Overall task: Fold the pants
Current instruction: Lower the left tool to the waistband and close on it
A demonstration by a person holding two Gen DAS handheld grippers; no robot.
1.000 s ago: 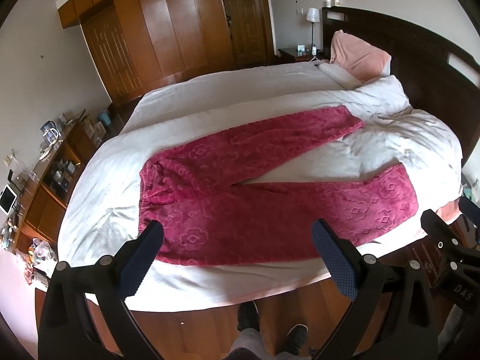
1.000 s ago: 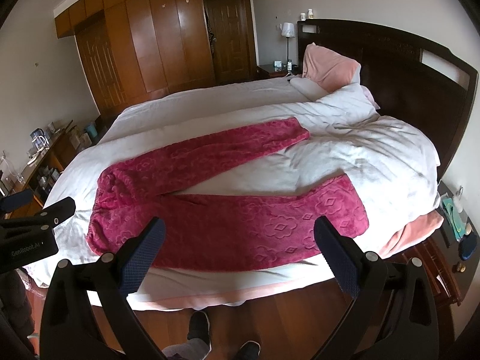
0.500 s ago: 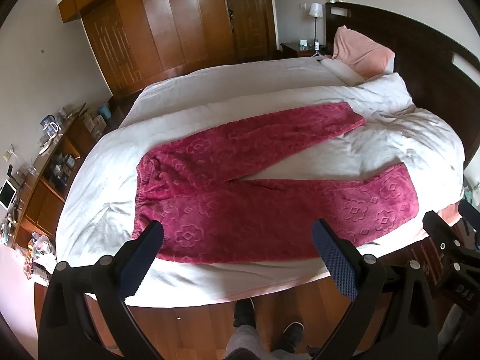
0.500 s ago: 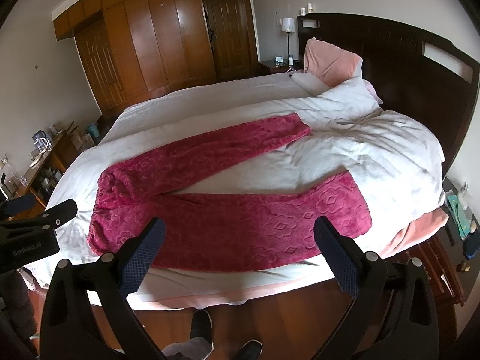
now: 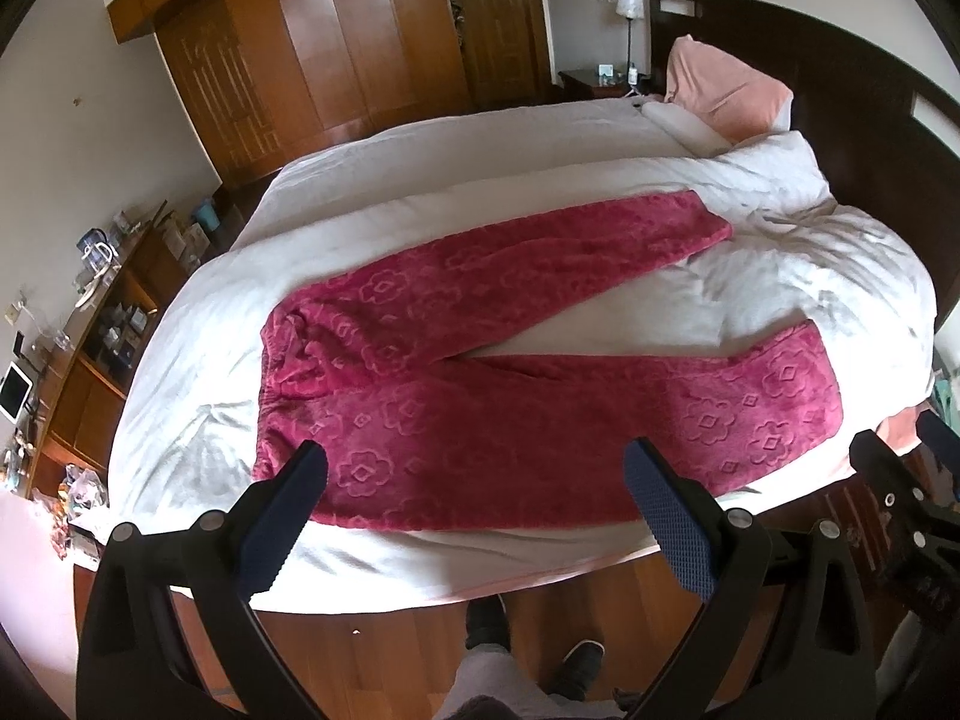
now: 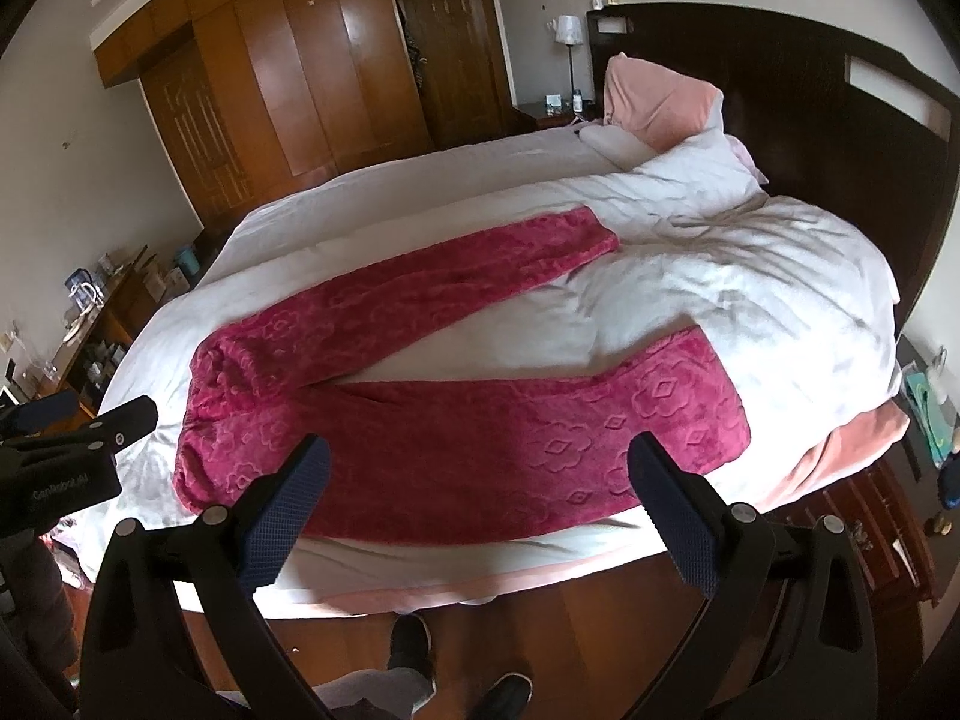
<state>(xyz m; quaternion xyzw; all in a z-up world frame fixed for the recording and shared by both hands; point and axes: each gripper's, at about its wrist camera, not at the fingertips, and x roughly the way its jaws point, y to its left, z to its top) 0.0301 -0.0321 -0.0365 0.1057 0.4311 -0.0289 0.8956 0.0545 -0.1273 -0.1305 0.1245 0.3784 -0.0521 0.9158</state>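
Crimson fleece pants (image 5: pixel 480 396) (image 6: pixel 420 438) with an embossed flower pattern lie flat on the white bed (image 5: pixel 198 312) (image 6: pixel 750 276), waistband to the left and both legs spread apart toward the right. The near leg runs along the front edge of the bed; the far leg angles toward the pillows. My left gripper (image 5: pixel 474 501) hangs open above the near leg, holding nothing. Over the same leg my right gripper (image 6: pixel 480 495) is open and empty too. Each gripper's body shows at the edge of the other's view.
A dark headboard (image 6: pixel 810 120) and pink pillow (image 6: pixel 654 102) stand at the right. Wooden wardrobes (image 5: pixel 336 48) line the far wall. A cluttered low cabinet (image 5: pixel 90 324) sits left of the bed. A person's feet (image 6: pixel 414 642) stand on the wooden floor by the front edge.
Both grippers have moved slightly forward and lower toward the bed, so the pants appear a little larger. Both stay open; the pants have not moved.
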